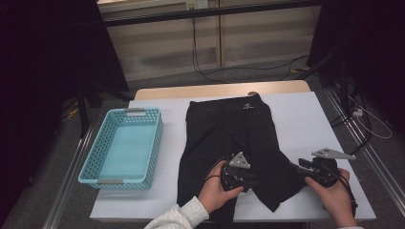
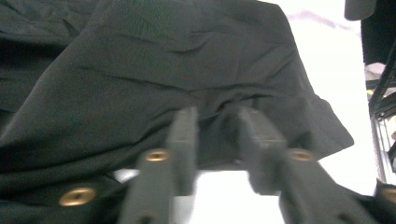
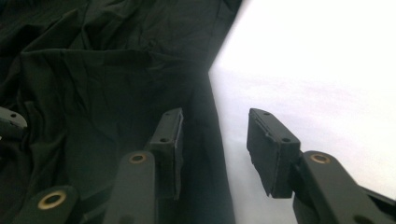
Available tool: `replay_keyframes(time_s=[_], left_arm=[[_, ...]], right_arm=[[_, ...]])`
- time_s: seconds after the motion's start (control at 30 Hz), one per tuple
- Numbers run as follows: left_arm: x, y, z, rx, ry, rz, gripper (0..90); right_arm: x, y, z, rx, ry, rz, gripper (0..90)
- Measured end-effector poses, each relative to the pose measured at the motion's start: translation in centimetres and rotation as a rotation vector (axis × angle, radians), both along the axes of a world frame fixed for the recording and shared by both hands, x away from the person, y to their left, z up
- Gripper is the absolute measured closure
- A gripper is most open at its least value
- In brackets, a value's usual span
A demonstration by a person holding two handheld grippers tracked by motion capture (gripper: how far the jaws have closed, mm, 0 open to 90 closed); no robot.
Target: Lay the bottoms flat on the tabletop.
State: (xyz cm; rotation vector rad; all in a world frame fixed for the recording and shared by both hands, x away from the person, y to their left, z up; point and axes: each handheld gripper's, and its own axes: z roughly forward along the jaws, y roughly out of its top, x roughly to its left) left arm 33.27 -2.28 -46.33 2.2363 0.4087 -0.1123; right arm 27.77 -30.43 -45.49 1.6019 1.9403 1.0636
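Observation:
A pair of black shorts (image 1: 229, 133) lies flat on the white-covered table (image 1: 305, 119), waistband at the far side. My left gripper (image 1: 251, 182) rests low on the near part of the shorts, at the right leg's hem. In the left gripper view its jaws (image 2: 219, 116) stand apart with a puckered fold of the black cloth (image 2: 163, 70) between the tips. My right gripper (image 1: 298, 167) is at the right leg's outer edge. Its jaws (image 3: 215, 116) are open and straddle the edge of the cloth (image 3: 93, 84), one over fabric and one over the bare table.
A light blue plastic basket (image 1: 95, 157) with nothing in it stands on the table's left side. White tabletop lies bare to the right of the shorts. Cables run over the floor behind and to the right of the table.

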Motion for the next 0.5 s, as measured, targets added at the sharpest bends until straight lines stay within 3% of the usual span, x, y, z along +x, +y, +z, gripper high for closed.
replay_keyframes(time_s=[0.07, 0.2, 0.37, 0.5], left_arm=[[0.0, 0.0, 0.0, 0.005, 0.028, 0.007, 89.3], [0.0, 0.3, 0.4, 0.021, 0.05, 0.0, 90.0], [0.3, 1.7, 1.1, 0.01, 0.095, 0.013, 90.0], [0.4, 2.7, 1.4, 0.015, 0.105, 0.008, 90.0]], right_arm=[[-0.3, -0.2, 0.1, 0.004, -0.004, -0.003, 53.8], [-0.8, -0.5, 0.3, 0.003, -0.008, 0.002, 52.5], [-1.0, -0.6, 0.2, 0.015, 0.005, -0.004, 50.9], [-1.0, -0.2, -0.2, 0.021, 0.025, 0.026, 51.5]])
